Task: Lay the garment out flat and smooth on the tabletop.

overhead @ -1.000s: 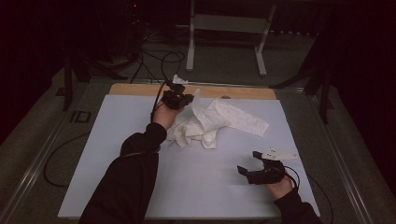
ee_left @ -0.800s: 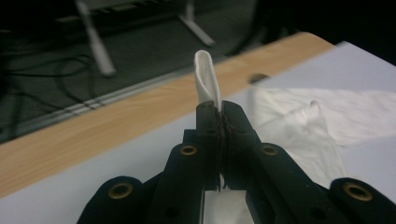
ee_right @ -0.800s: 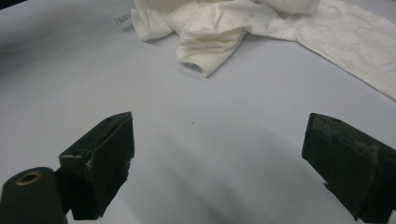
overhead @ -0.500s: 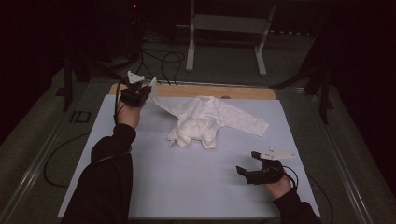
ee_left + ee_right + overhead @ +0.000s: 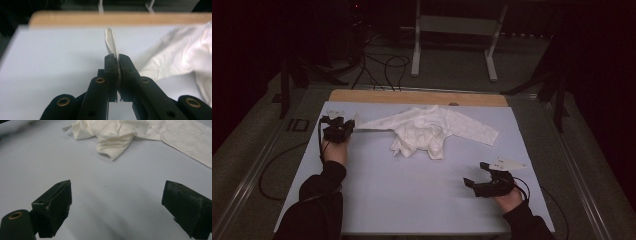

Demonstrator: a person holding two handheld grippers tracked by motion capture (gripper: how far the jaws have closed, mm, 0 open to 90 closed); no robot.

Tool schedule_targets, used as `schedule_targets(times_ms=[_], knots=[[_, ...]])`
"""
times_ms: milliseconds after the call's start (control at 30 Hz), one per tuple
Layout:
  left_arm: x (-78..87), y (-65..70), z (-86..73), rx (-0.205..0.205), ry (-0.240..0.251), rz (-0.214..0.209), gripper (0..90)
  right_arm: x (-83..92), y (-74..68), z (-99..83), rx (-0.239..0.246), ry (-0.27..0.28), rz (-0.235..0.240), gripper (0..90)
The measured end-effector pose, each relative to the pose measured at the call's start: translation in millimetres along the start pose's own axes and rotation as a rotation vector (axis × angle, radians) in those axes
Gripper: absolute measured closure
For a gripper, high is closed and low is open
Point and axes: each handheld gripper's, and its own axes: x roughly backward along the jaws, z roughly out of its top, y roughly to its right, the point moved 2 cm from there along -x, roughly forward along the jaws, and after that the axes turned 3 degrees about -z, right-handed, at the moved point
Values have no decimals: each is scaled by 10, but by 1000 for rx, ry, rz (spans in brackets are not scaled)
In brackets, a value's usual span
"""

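Observation:
A small white long-sleeved garment (image 5: 427, 131) lies crumpled in the middle of the pale mat (image 5: 412, 200), one sleeve stretched out to the left and the other to the right. My left gripper (image 5: 346, 125) is shut on the cuff of the left sleeve (image 5: 111, 43), which sticks up between its closed jaws; the sleeve runs taut from there to the garment's body (image 5: 185, 52). My right gripper (image 5: 477, 175) rests near the mat's front right, jaws wide apart with nothing between them. In the right gripper view the garment's hem (image 5: 115, 145) lies well ahead of the fingers (image 5: 56, 205).
A wooden strip (image 5: 417, 96) borders the mat's far edge. Beyond it stand a metal frame (image 5: 452, 40) and loose cables (image 5: 382, 65) on the floor. A cable (image 5: 277, 170) trails off the table's left side. Bare mat lies between the two grippers.
My left gripper has pulled the sleeve cuff leftward and toward the person, down near the mat, stretching the sleeve out straight. The right gripper has stayed where it was.

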Motion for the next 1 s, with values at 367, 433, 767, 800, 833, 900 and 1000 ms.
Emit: schedule_targets(times_ms=[367, 433, 767, 800, 833, 900, 1000], knots=[[26, -113, -320, 53, -155, 30, 614, -5, -14, 4, 8, -2, 4, 94], [60, -183, -282, 62, -136, 36, 546, -9, -14, 4, 6, -5, 6, 93], [-137, -431, -78, 56, -149, -28, 539, -32, -38, 6, 14, -12, 15, 93], [-181, -440, -74, 44, -163, -11, 552, -34, -38, 3, 17, -13, 14, 93], [-206, -447, -74, 29, -170, -4, 552, -34, -38, 3, 17, -13, 14, 93], [-273, -474, -80, 25, -186, 5, 583, -31, -33, 1, 16, -12, 16, 93], [-340, -486, -87, -23, -202, 6, 640, -23, -28, -3, 15, -11, 12, 93]])
